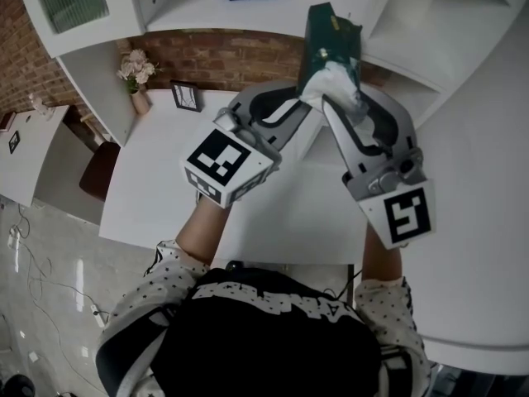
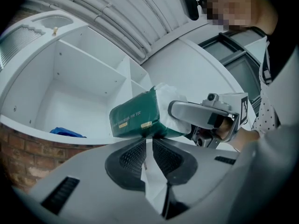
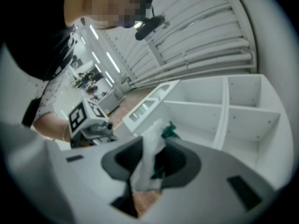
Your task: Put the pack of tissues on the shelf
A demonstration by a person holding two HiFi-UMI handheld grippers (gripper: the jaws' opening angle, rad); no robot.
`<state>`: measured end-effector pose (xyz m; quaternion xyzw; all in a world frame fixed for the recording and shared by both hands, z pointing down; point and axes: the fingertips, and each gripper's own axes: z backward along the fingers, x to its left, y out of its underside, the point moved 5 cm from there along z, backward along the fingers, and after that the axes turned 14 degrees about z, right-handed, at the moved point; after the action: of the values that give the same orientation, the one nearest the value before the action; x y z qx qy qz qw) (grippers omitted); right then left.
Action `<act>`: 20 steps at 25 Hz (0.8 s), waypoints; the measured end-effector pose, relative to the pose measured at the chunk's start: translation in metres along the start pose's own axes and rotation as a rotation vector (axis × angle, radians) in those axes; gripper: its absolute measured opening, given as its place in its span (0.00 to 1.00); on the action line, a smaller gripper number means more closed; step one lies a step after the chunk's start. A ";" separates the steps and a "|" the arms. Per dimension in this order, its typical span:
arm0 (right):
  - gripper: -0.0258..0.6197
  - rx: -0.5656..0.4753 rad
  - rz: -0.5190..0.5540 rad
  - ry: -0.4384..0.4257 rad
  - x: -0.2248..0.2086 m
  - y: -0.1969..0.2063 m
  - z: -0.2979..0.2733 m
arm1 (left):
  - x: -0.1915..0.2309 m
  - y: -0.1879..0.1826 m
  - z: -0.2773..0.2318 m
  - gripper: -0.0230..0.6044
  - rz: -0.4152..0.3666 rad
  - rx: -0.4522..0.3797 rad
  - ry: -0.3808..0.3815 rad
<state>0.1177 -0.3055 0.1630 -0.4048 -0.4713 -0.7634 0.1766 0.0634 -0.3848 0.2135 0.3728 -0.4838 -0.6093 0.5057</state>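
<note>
While the pack of tissues (image 1: 331,44) is held aloft in front of the shelf (image 1: 190,7), clamped at its white end by the right gripper (image 1: 347,89) and pinched underneath by the near-closed left gripper (image 1: 296,99), it is best raised level and released only once rested flat.
</note>
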 end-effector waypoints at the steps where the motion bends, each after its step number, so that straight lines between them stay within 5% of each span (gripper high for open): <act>1: 0.25 -0.003 0.003 0.003 -0.002 0.000 -0.002 | 0.002 -0.002 -0.002 0.16 -0.006 -0.003 0.000; 20: 0.25 0.002 -0.031 -0.003 -0.029 0.029 -0.043 | 0.048 -0.007 -0.030 0.16 0.004 -0.014 0.000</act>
<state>0.1343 -0.3600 0.1470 -0.3986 -0.4786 -0.7648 0.1647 0.0791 -0.4381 0.2006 0.3682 -0.4802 -0.6116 0.5097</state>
